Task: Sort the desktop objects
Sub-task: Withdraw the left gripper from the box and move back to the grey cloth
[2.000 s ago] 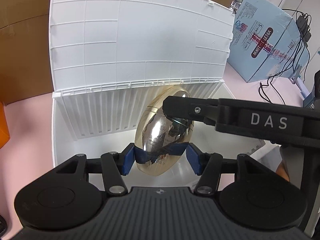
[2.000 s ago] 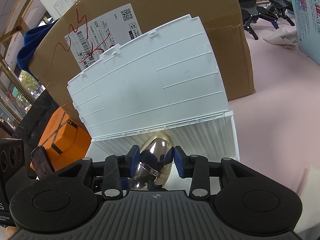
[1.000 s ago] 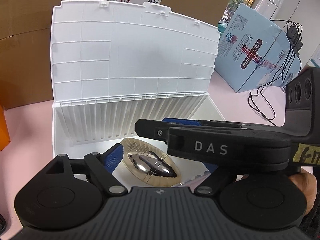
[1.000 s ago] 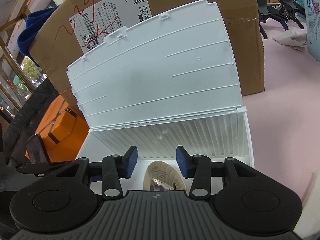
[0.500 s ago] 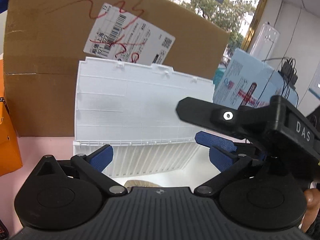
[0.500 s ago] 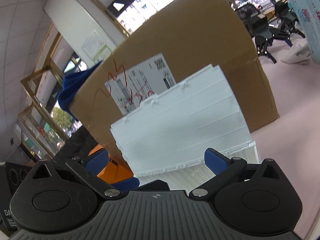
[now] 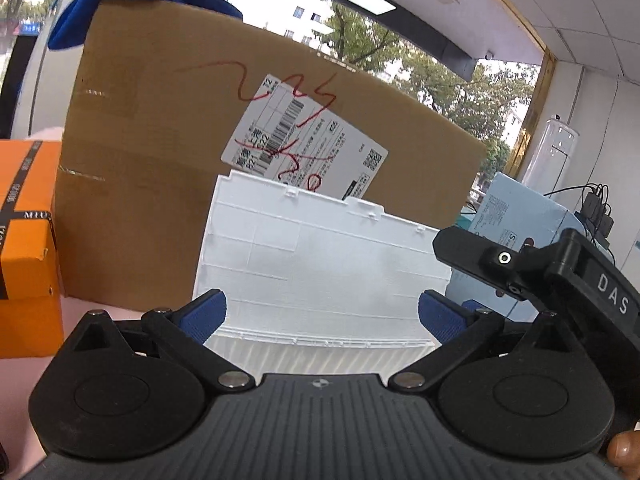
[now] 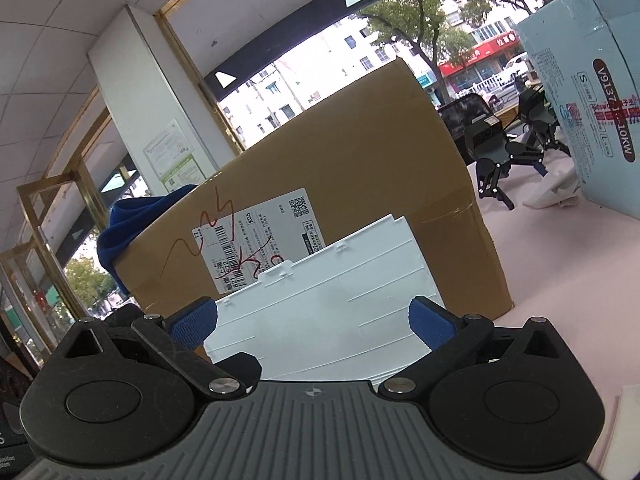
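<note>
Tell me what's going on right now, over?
Left claw open, empty. Right claw open, empty. White bin ahead, lid up. Nothing blocking it.

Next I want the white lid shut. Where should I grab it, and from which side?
Grip the lid at its free top edge, near the small tabs, coming down from above with the left gripper, open now. It stands upright, hinged at the bottom, with the cardboard box close behind, so a rear approach looks blocked.

Open storage box (image 7: 320,272) before cardboard carton (image 7: 160,160); orange box (image 7: 24,248) left.
</note>
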The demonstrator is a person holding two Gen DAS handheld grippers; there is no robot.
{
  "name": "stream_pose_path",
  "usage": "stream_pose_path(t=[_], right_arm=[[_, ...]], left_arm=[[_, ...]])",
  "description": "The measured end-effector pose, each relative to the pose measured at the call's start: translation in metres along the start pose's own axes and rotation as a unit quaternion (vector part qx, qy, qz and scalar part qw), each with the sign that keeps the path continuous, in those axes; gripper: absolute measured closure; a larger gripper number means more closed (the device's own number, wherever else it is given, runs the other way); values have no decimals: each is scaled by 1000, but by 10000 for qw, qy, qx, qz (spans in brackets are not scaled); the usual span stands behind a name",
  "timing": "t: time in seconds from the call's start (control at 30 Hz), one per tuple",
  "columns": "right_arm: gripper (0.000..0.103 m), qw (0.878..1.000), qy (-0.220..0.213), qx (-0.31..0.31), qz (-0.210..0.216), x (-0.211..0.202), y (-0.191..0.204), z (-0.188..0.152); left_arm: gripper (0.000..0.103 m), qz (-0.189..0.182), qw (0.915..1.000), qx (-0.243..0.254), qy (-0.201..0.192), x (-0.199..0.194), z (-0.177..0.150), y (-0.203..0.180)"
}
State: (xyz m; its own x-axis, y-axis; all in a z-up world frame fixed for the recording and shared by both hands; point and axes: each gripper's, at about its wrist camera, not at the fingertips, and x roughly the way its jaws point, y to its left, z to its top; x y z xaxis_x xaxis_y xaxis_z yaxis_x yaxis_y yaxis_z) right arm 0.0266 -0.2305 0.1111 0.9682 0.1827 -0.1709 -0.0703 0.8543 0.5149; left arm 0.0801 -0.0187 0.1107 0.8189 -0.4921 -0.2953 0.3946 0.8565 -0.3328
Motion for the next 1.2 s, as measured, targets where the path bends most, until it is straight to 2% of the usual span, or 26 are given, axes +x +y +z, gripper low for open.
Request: stream_pose_path(t=[0.1,0.23,0.3,0.37,0.6,0.8,0.97,1.2], right_arm=[[0,9988,-375,-246,-195,-5,3,-7],[0,9867,-1254,-897,-516,-15,13,-24],[0,9765,-1716,-1169,-578,-21,15,-35],[0,9714,-1921,-1237,-653,-27,13,-40],[0,9630,-2218,-1215,-933,-44,0,-48],[0,9528,-2457,-1306,-1218,-66,-9,-58],[0,9330,-2844,-1614,-1504,-100,-17,-68],[0,9107,-3056,-1775,-2137,-138,-50,-77]], left_arm=[[0,160,9977,239,-615,-8,-12,-7],[0,455,9851,669,-1519,-20,-33,-13],[0,483,9800,780,-1766,-24,-40,-14],[0,376,9783,817,-1867,-26,-43,-14],[0,-91,9832,559,-1735,-29,-50,-13],[0,-458,9793,1016,-1691,-33,-61,-29],[0,-1238,9770,1063,-1370,-38,-72,-42],[0,-1897,9676,1178,-1180,-51,-92,-66]])
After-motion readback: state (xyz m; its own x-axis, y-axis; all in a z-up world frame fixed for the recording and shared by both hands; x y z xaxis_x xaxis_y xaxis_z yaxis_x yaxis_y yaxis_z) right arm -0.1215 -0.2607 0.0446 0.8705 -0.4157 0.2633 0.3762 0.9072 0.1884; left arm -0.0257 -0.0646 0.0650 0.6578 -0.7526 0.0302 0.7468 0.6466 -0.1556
